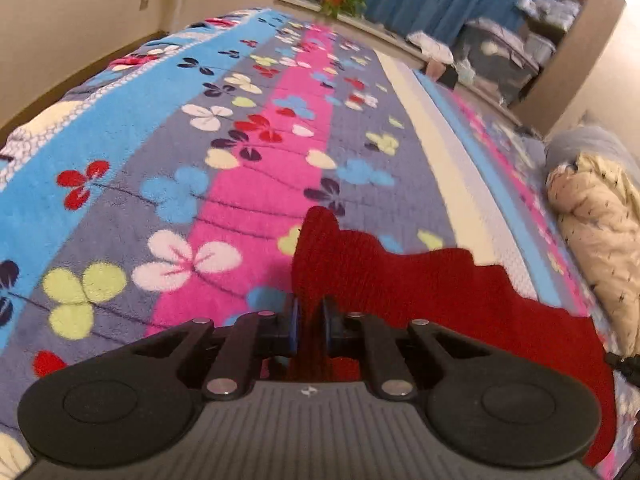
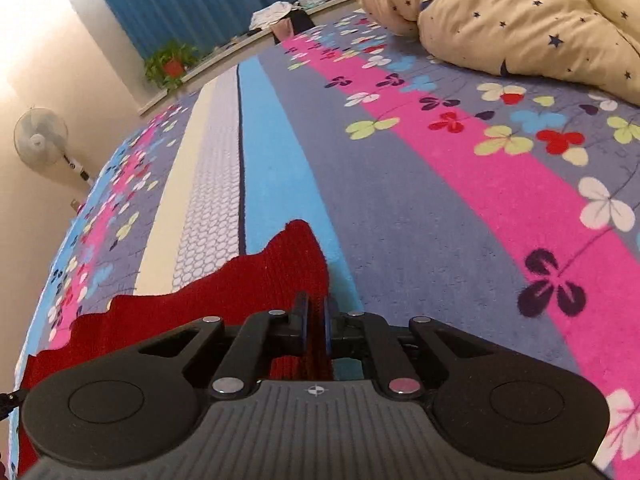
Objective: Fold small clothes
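One red knitted garment [image 1: 420, 292] hangs stretched between the two tools, just above the flowered bedspread [image 1: 224, 128] of the bed. The left tool [image 1: 310, 320] is closed narrow on one upper corner of the knit, with a red peak poking up beyond its blue pads; the right tool [image 2: 316, 320] is likewise pinched tight on the opposite corner. The span between them sags in a wavy edge, which suggests a soft, light, limp fabric that will droop and drape rather than hold any shape. The ribbed knit looks grippy, not slippery, and unlikely to be harmed by a firm pinch, though it may stretch if pulled hard. Corners or hem edges seem the best places to grip, as now, so a fold line can fall straight. I count one garment, two tools, and one cream star-printed quilt [image 2: 520, 12] bunched well apart at the bed's far side.
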### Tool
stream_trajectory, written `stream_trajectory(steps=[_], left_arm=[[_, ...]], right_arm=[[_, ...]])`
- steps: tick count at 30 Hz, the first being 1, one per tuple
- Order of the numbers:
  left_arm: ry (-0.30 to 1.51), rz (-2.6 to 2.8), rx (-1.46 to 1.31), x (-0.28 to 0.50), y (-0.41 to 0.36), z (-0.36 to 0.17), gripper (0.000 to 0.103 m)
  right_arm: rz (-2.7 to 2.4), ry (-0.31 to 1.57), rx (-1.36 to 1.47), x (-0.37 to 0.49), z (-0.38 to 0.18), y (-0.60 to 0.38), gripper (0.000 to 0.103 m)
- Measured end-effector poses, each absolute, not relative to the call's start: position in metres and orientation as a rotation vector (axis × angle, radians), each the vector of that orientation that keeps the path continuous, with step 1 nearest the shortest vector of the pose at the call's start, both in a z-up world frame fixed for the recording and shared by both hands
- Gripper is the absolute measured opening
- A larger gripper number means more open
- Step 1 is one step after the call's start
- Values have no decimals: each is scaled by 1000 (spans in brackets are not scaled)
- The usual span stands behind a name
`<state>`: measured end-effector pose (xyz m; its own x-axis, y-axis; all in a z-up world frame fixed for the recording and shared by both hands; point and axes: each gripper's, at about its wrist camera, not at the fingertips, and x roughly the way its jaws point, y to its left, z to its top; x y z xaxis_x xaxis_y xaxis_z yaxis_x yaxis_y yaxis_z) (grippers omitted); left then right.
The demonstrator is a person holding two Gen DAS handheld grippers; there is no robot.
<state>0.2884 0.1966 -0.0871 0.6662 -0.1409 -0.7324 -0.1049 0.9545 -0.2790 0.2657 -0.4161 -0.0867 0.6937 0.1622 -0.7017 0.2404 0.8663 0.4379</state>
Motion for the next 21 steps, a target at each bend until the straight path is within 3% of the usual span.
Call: stream_trajectory(steps=[1, 3, 4, 6, 7, 8, 9, 11, 15, 21], left_arm=[[888, -18, -277, 289, 192, -91, 17], [965, 8, -231, 286, 185, -98, 35], [959, 30, -217, 282, 186, -96, 39], [902, 45, -224, 268, 190, -82, 42], [882, 37, -254, 261, 193, -76, 45], [870, 23, -292, 253, 198, -71, 55], [869, 7, -329, 244, 202, -66, 68], [910, -47, -396, 230, 208, -64, 79], [1076, -123, -453, 208, 211, -77, 80], [1133, -185, -387, 184, 197, -80, 76]], right_arm=[[-58, 844, 519, 266, -91, -416, 7], [-68, 886, 508, 263, -95, -414, 9], [-82, 897, 505, 262, -96, -415, 11], [-117, 901, 501, 254, -94, -420, 26], [-124, 893, 511, 248, -91, -424, 44], [-121, 879, 528, 240, -87, -428, 57], [-110, 870, 538, 234, -83, -431, 61], [-57, 865, 538, 218, -77, -433, 65], [66, 924, 553, 191, -80, -434, 68], [217, 1022, 425, 172, -90, -414, 68]])
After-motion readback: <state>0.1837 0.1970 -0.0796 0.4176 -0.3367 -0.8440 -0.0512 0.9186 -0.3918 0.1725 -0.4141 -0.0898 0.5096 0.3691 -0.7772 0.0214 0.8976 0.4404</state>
